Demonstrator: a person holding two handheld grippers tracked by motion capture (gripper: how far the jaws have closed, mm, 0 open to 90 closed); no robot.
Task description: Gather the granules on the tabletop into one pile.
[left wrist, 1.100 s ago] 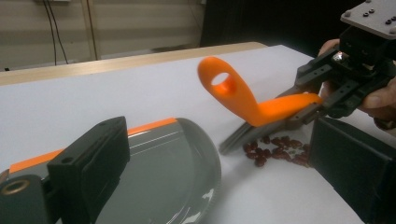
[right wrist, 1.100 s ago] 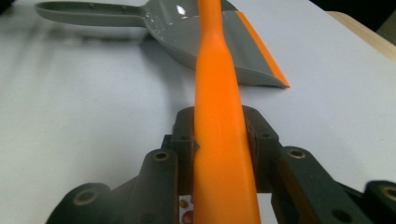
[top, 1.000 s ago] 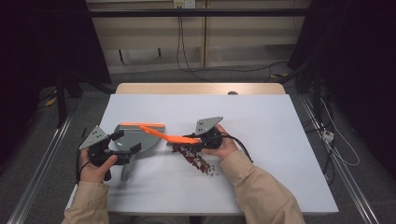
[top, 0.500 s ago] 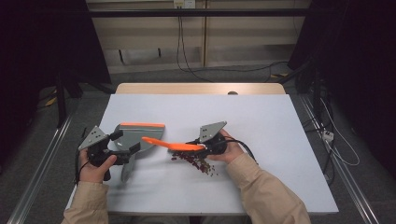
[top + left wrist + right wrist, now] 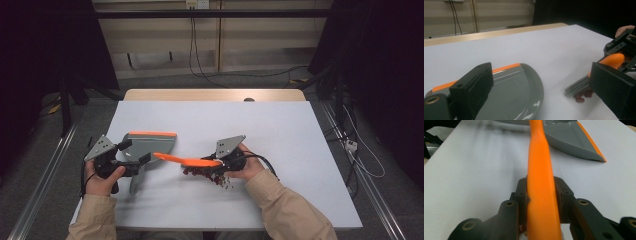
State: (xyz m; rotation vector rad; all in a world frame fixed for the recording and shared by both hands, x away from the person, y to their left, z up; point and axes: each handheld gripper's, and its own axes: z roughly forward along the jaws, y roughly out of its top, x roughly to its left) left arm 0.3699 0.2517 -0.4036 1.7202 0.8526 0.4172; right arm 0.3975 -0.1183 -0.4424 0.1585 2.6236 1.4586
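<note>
Brush (image 5: 186, 160): orange handle, light, stiff, slick plastic; right hand-held gripper (image 5: 220, 162) pinching it mid-handle. Dustpan (image 5: 150, 145): left hand-held gripper (image 5: 132, 159) clamping its handle.

Brush (image 5: 540, 177) bristles hidden beneath the right tool (image 5: 541, 195) — dustpan (image 5: 574, 140) cut off at top edge.

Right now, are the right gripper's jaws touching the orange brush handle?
Touching. In the right gripper view the right gripper has both jaws pressed against the sides of the orange brush handle, with no gap on either side.
</note>
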